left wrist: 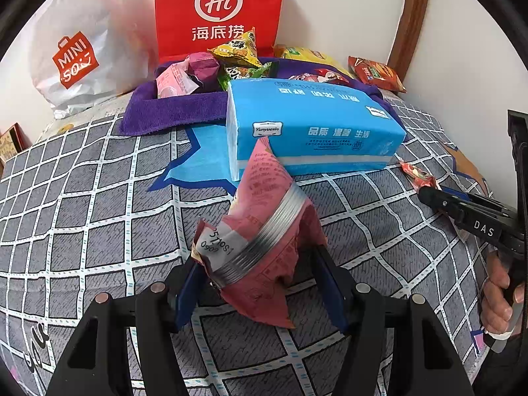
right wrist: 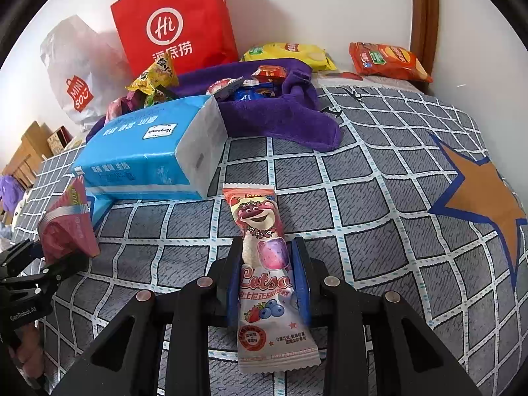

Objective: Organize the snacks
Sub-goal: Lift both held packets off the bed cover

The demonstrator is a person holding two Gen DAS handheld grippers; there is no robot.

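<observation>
My left gripper [left wrist: 260,283] is shut on a pink triangular snack packet [left wrist: 264,224] with a silver seam and holds it over the checked bedspread; the packet also shows in the right wrist view [right wrist: 67,227]. My right gripper [right wrist: 265,270] is shut on a long Lotso snack packet [right wrist: 264,264] with a pink bear print; its tip shows in the left wrist view [left wrist: 419,175]. A purple cloth basket [left wrist: 171,112] holding several snacks stands at the back, behind a blue tissue pack [left wrist: 313,122].
A red paper bag [left wrist: 217,10] and a white Miniso bag [left wrist: 76,62] lean on the wall. Yellow [right wrist: 290,53] and orange [right wrist: 389,61] chip bags lie at the back right. The tissue pack [right wrist: 151,151] lies between both grippers and the basket [right wrist: 280,115].
</observation>
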